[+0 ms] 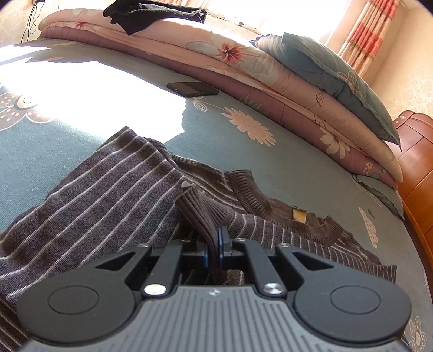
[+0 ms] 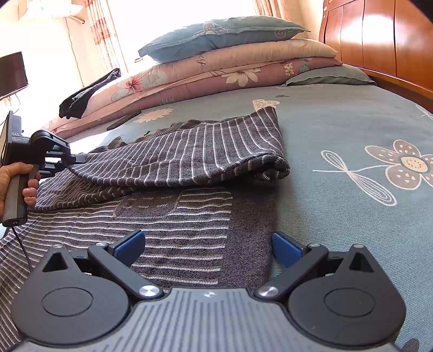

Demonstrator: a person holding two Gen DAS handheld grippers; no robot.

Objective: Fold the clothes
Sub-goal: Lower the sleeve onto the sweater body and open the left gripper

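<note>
The striped sweater (image 2: 189,216) lies spread on the bed (image 2: 351,121), its body flat toward the near edge and its ribbed collar toward the stacked quilts (image 2: 216,73) along the far side. The left gripper (image 1: 219,241) has its fingers pressed together on a ribbed cuff (image 1: 200,211), pinching the end of a sleeve. In the right wrist view that sleeve (image 2: 203,151) is draped across the body of the sweater as a raised fold, with a hand (image 2: 19,184) holding the left gripper's handle at the far left. The right gripper (image 2: 208,249) hovers low over the sweater's lower part with its fingers spread wide and nothing between them; the garment's side edge runs just inside its right finger.

The step in hand looks like folding a sleeve inward over the body. The next move likely calls for laying the cuff down flat on the sweater and letting go, while the right gripper is placed to take the side edge or hem.

There is wide bare bedding to the right of the sweater, toward the wooden headboard (image 2: 379,40). A phone (image 1: 192,89) lies near the quilts, well apart from the sweater. A dark garment (image 1: 151,13) sits on top of the quilts, out of the way.
</note>
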